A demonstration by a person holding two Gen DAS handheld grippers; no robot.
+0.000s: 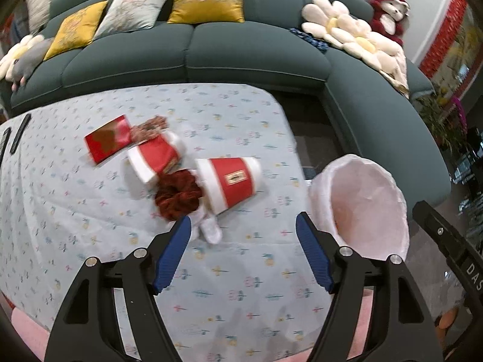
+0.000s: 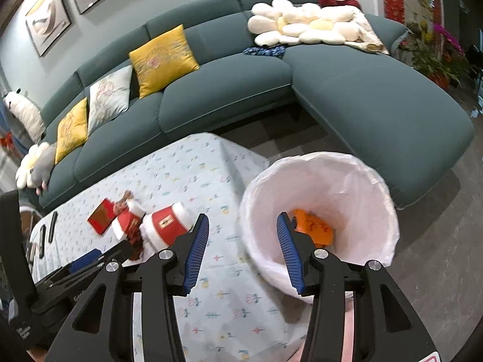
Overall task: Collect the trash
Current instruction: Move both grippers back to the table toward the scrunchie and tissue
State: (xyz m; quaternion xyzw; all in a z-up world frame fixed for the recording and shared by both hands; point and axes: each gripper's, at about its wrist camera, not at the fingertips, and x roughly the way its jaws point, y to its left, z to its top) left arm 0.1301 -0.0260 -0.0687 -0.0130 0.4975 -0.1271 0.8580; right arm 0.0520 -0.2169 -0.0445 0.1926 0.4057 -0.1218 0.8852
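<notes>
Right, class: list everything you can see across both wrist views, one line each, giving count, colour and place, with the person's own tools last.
paper cups: two, red and white, on their sides mid-table
red packet: one, red with gold, flat on the table left of the cups
crumpled wrapper: one, dark red, between the cups
tissue: one, white, just in front of the cups
remotes: two, black, far left table edge
tablecloth: one, pale blue, floral print, over the table
trash bin: one, white liner, beside the table's right end
orange wrapper: one, inside the bin
sofa: one, teal, behind the table
cushions: three yellow, one pale, on the sofa
plush monkey: one, red, sofa's right corner
left gripper: black, blue pads, open, empty
right gripper: same, open, empty
</notes>
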